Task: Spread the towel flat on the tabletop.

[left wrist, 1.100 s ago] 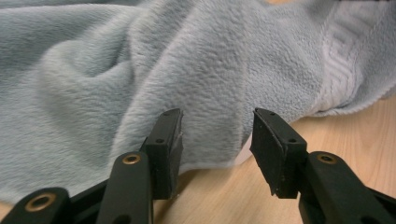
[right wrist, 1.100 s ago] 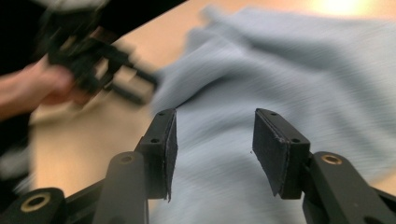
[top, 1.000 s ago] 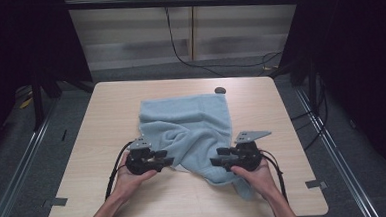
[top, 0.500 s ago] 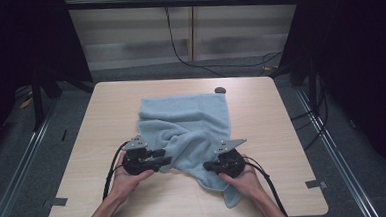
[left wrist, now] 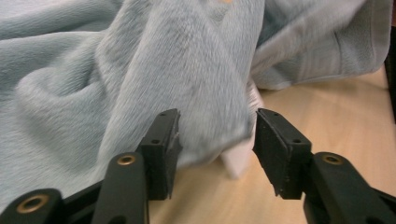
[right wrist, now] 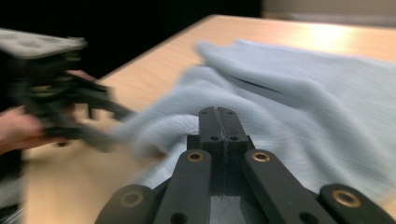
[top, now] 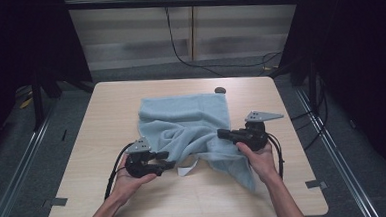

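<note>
A light blue towel (top: 186, 121) lies rumpled on the middle of the wooden table (top: 102, 128). My right gripper (top: 221, 133) is shut on the towel's right edge and holds it off the table, so the cloth drapes down toward the front. In the right gripper view the jaws (right wrist: 218, 114) are pressed together over the towel (right wrist: 303, 88). My left gripper (top: 167, 160) rests at the towel's front left edge. Its jaws (left wrist: 217, 128) have just been opening and stand apart around a fold of towel (left wrist: 140, 70), beside a white label (left wrist: 238, 163).
A small dark round object (top: 220, 90) sits near the table's far edge. Bare tabletop runs along the front and left sides. Cables trail from both grippers toward the person's forearms. Dark stands and floor rails flank the table.
My right gripper closed on the towel's right edge, then rose and moved right and away, pulling the cloth with it. My left gripper stayed where it was, jaws a little wider.
</note>
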`<state>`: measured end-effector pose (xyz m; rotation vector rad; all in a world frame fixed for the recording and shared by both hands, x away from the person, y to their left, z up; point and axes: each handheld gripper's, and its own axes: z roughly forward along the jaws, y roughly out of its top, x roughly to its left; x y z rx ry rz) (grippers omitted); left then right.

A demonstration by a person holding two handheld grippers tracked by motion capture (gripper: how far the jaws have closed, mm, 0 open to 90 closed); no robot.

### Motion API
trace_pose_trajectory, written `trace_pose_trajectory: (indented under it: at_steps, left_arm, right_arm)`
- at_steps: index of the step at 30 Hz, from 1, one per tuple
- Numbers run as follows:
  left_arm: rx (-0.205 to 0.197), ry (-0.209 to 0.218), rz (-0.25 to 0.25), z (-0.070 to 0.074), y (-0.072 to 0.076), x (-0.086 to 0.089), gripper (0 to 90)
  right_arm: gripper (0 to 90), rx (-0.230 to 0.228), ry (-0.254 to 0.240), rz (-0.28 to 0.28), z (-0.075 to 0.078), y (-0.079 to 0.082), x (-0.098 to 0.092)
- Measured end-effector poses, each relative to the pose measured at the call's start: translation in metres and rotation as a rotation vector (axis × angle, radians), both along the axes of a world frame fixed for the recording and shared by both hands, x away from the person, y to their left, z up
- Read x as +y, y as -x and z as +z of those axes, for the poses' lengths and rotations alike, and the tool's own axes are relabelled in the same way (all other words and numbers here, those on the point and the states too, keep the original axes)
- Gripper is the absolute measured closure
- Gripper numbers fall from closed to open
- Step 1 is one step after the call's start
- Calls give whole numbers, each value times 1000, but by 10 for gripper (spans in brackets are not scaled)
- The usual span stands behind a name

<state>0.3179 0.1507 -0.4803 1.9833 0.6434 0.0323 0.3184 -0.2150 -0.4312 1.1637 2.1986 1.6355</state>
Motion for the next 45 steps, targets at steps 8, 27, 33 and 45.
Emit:
trace_pose_trajectory:
  at_steps: [8, 27, 33, 45]
  left_arm:
    - [0, -19, 24, -5, -20, -21, 402]
    - [5, 162, 100, 40, -15, 16, 829]
    - [54, 179, 213, 22, -39, 47, 820]
    - [79, 133, 239, 7, -39, 59, 803]
  right_arm:
    - [900, 130, 82, -100, -55, -23, -12]
    - [730, 106, 55, 32, -56, -9, 8]
    - [586, 79, 39, 40, -40, 3, 9]
    - [441, 115, 71, 55, -48, 30, -5]
